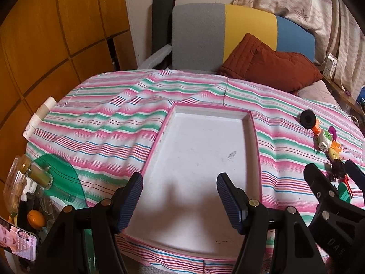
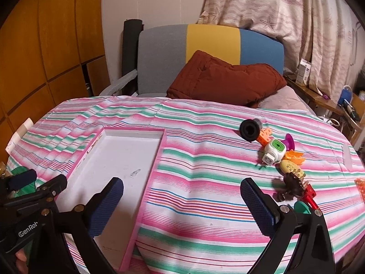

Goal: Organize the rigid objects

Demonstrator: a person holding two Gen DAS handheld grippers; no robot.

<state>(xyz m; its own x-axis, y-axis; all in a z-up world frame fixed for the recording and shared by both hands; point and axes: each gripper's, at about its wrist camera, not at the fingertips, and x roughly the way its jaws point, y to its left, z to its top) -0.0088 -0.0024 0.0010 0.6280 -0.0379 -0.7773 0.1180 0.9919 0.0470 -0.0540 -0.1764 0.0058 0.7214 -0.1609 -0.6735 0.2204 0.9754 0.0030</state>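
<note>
Both hand-held grippers hang released: left (image 1: 180,201) over the near tray (image 1: 255,123), right (image 2: 182,205) over the counter. Small toys (image 2: 275,151) cluster right, hard, light, probably slippery; pinch across their bodies

Phone (image 1: 19,243) cut by the left edge, orange item (image 2: 360,188) clipped at the right edge, teal disc (image 2: 301,207) partly behind the right gripper's finger, dark brown clump (image 2: 293,186) too tangled to identify

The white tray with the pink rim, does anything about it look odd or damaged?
The white tray with the pink rim holds nothing and sits flat on the striped cloth. Its floor shows a dark smudge and small specks near the front edge. No cracks or spills show.
</note>
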